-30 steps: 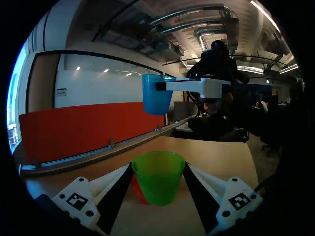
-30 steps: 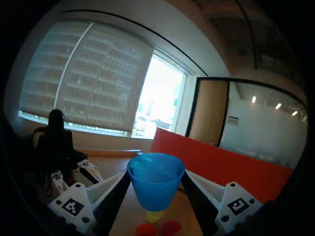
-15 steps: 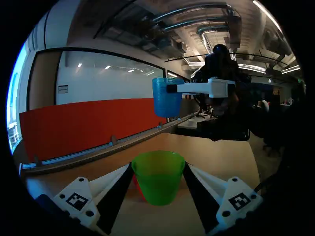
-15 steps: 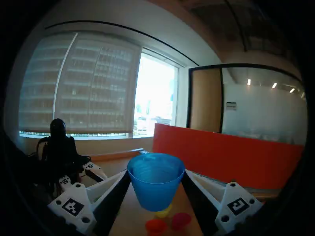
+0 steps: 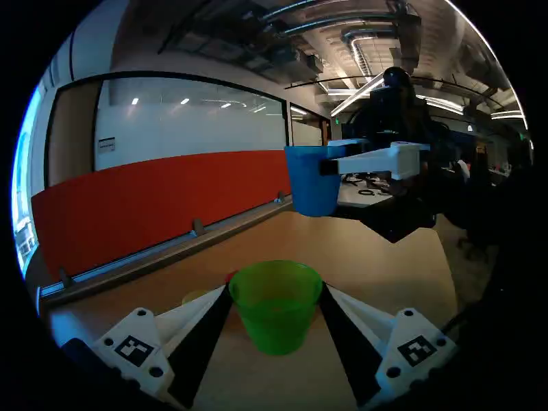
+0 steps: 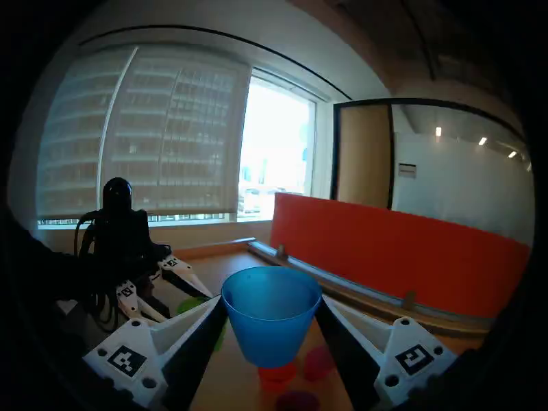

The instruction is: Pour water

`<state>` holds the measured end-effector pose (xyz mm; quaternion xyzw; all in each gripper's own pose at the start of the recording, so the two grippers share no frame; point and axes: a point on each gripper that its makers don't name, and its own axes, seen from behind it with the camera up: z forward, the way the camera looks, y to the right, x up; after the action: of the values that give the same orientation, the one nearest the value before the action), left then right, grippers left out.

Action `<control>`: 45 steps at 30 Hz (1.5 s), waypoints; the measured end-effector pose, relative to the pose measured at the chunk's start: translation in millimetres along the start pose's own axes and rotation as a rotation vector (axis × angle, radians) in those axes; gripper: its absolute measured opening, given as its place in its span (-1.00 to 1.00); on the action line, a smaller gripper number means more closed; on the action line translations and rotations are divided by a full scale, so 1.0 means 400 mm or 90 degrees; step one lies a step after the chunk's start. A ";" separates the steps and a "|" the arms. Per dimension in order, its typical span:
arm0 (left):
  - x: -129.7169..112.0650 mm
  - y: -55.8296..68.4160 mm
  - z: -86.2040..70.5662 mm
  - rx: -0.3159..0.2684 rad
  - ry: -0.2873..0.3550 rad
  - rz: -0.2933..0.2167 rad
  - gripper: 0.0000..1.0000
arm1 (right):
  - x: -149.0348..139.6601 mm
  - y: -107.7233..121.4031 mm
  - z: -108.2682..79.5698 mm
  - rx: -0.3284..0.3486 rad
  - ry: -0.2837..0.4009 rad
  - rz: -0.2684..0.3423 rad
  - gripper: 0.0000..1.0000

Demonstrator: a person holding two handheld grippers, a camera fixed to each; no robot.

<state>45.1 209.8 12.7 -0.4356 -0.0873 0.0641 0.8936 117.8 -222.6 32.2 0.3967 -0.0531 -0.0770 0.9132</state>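
1. Left gripper view: the left tool is closed partway around a green cup. One finger presses on each side of the cup just under its rim.
2. The green cup is upright, near and central, low over the pale tabletop. I cannot tell whether its base touches the tabletop or whether there is water in it.
3. Farther off and to the right, the right tool reaches in from the right and grips a blue cup near its rim. The blue cup is upright and raised above the tabletop, higher than the green cup and well apart from it.
4. An orange partition runs along the far left edge of the tabletop. A small yellow piece lies just left of the green cup.
5. Right gripper view: the right tool holds the blue cup between its two fingers, which are partly closed and press on the cup's sides. The cup is upright with its mouth open to the camera. I cannot make out water inside.
6. Below the blue cup, small round pieces in red, pink and purple lie on the tabletop.
7. To the left, the left tool shows with a patch of green by its fingers. Its grip is too small to judge here.
8. A bright window lies far off, with the orange partition on the right.
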 end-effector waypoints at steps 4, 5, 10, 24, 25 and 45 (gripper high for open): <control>-0.034 -0.005 0.015 0.000 -0.034 0.005 0.76 | -0.053 -0.006 -0.010 0.009 -0.021 0.003 0.81; -0.044 -0.006 0.018 0.000 -0.043 0.007 0.76 | -0.065 -0.008 -0.012 0.011 -0.026 0.003 0.81; -0.084 -0.015 0.035 0.002 -0.085 0.018 0.76 | -0.131 -0.017 -0.019 0.020 -0.055 -0.006 0.81; -0.200 -0.020 0.066 -0.008 -0.180 0.026 0.76 | -0.285 -0.032 -0.037 0.039 -0.128 -0.013 0.81; -0.210 -0.020 0.069 -0.009 -0.186 0.025 0.76 | -0.291 -0.032 -0.038 0.039 -0.130 -0.012 0.81; -0.335 -0.016 0.102 -0.032 -0.273 0.019 0.76 | -0.352 -0.026 -0.050 0.040 -0.157 -0.011 0.81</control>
<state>-94.0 211.6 28.8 -0.4353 -0.2706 0.1667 0.8423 -18.5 -189.5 5.9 0.4134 -0.1637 -0.1314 0.8860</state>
